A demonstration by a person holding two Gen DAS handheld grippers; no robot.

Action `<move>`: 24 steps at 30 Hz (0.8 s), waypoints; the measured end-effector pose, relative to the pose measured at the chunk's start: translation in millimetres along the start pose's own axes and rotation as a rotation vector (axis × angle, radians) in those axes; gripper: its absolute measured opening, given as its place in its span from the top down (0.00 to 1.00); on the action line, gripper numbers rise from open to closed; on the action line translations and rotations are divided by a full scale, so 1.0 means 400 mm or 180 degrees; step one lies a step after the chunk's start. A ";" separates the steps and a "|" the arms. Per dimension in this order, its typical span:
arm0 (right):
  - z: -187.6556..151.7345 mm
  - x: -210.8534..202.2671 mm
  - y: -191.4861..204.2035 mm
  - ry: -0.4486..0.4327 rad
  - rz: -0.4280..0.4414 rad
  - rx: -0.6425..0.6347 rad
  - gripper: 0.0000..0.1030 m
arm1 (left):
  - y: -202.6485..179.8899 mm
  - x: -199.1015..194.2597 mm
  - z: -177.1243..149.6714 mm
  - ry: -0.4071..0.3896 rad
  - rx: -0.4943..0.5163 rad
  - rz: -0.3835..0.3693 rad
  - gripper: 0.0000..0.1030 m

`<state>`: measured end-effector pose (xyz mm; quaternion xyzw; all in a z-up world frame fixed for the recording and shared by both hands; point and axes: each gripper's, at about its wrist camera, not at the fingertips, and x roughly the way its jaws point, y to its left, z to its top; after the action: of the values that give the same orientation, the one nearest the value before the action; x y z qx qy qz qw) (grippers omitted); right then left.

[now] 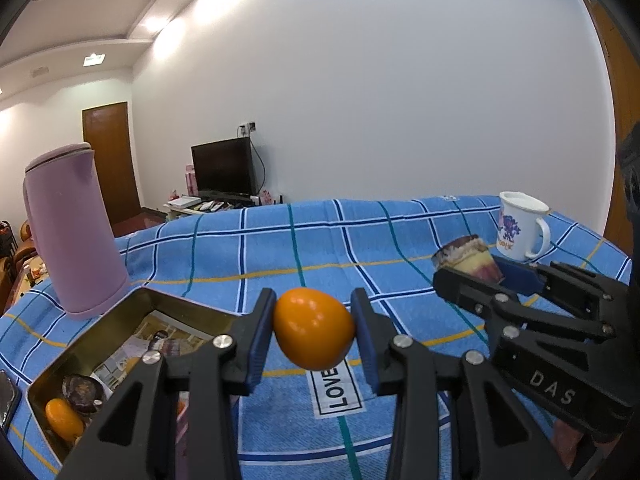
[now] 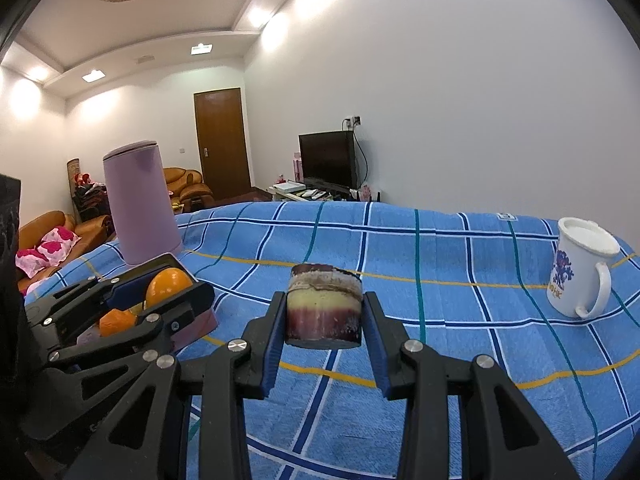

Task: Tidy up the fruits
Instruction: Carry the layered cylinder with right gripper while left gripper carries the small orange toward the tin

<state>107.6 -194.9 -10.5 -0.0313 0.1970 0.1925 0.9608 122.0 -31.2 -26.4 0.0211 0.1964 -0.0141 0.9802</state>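
- Orange fruits: two, one [image 1: 314,330] held, one [image 1: 63,419] in the tin
- Cut cane pieces: two [image 2: 324,306] [image 1: 82,393]
- Tin [image 1: 132,308]: one
- Mug [image 1: 520,226]: one
- Purple jug [image 1: 74,232]: one
- Tools: two [image 1: 314,336] [image 2: 324,336]

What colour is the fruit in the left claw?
Orange fruit, glossy; left wrist view shows it best.

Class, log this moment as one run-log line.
left gripper: shut on orange fruit | right gripper: shut on sugarcane piece | tin box: holds fruit
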 end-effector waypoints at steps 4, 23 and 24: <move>0.000 -0.006 0.007 -0.0052 0.0026 -0.0038 0.62 | 0.001 -0.006 -0.001 -0.0035 -0.0013 0.0004 0.61; -0.005 -0.027 0.045 -0.0185 0.0084 -0.0196 0.62 | 0.016 -0.032 -0.007 -0.0094 -0.0070 0.0057 0.61; -0.005 -0.027 0.045 -0.0185 0.0082 -0.0200 0.62 | 0.018 -0.032 -0.007 -0.0088 -0.0082 0.0060 0.61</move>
<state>90.9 -182.2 -7.9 -0.0533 0.1632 0.2117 0.9621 109.4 -23.6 -23.7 0.0102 0.1829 -0.0026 0.9831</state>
